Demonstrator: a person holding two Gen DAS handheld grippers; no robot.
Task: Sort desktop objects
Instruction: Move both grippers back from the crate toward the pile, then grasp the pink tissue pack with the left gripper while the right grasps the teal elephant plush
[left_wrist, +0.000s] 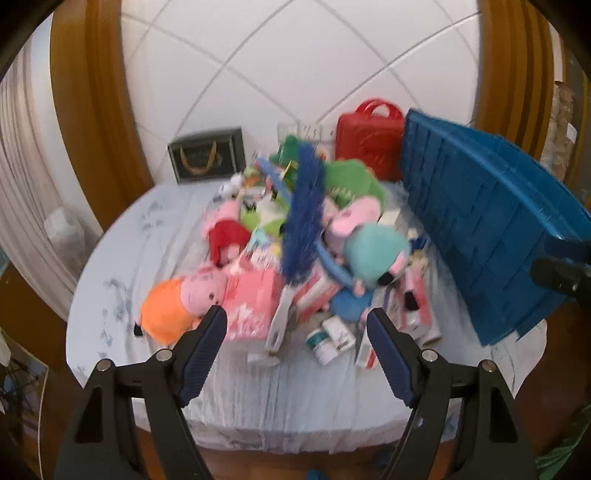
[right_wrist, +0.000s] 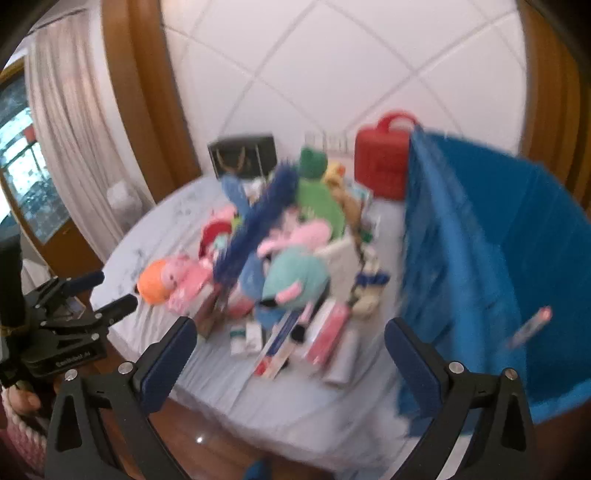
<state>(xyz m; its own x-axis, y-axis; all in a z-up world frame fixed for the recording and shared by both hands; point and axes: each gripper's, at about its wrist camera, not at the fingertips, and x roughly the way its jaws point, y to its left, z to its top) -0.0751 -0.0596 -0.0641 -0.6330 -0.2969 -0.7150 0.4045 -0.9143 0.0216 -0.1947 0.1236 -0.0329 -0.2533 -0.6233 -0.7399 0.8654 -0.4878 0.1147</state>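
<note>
A heap of objects lies on a round table with a pale blue cloth: pig plush toys, one with an orange dress, a teal plush, a blue duster, a green toy, small boxes and tubes. My left gripper is open and empty, above the near side of the heap. My right gripper is open and empty, also above the near edge. The left gripper also shows in the right wrist view. A tilted blue crate stands at the right; a tube lies inside it.
A red case and a dark framed box stand at the back by the tiled wall. Wooden frames flank the wall. A curtain hangs at the left. Wooden floor shows below the table's near edge.
</note>
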